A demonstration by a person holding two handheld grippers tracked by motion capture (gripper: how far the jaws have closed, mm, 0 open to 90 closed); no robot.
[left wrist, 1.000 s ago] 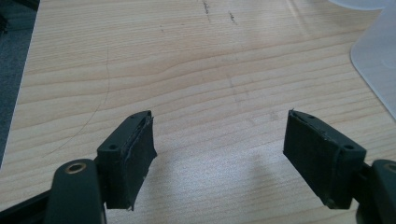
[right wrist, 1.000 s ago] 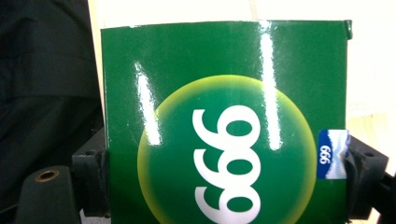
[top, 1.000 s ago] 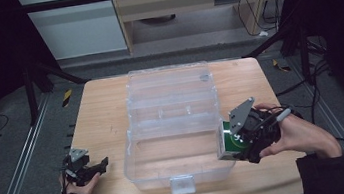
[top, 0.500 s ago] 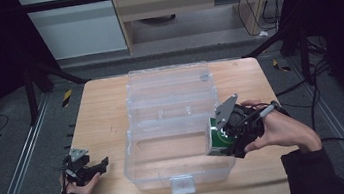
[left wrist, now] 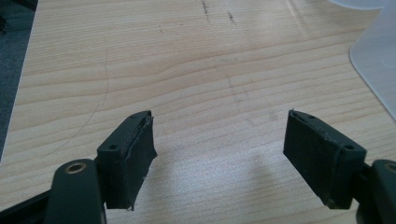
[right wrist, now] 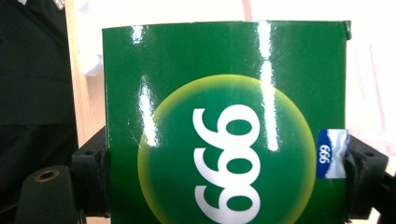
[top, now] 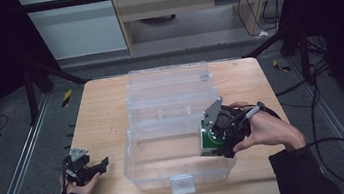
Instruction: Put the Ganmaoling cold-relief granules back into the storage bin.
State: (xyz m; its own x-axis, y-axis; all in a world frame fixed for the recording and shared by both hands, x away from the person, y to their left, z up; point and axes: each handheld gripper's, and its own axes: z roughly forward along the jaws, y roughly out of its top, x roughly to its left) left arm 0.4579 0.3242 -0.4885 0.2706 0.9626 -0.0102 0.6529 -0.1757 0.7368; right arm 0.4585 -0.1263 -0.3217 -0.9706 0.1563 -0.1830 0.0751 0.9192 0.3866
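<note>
1. The right tongs (top: 215, 143) are clamped on a green box (top: 209, 141), one jaw pressed against each narrow side of it.
2. In the right gripper view the green box (right wrist: 224, 121) stands between the jaws with its broad glossy face toward the camera. That face carries a yellow-green circle with white numerals, and a small blue label sits on the edge by the right-hand jaw.
3. Seen from the high view, the right tongs hold the box over the right-hand part of a clear plastic bin (top: 140, 156), just inside its right wall. Whether the box touches the bin's floor cannot be told.
4. The bin's clear lid (top: 168, 85) lies open, flat on the bench (top: 97, 117) beyond the right tongs.
5. The left tongs (top: 94, 168) rest low at the near left corner of the bench, well apart from the bin's left wall.
6. In the left gripper view the left tongs (left wrist: 219, 154) stand wide apart with bare wood between the jaws, and a pale corner of the bin (left wrist: 373, 60) shows ahead and to their right.
</note>
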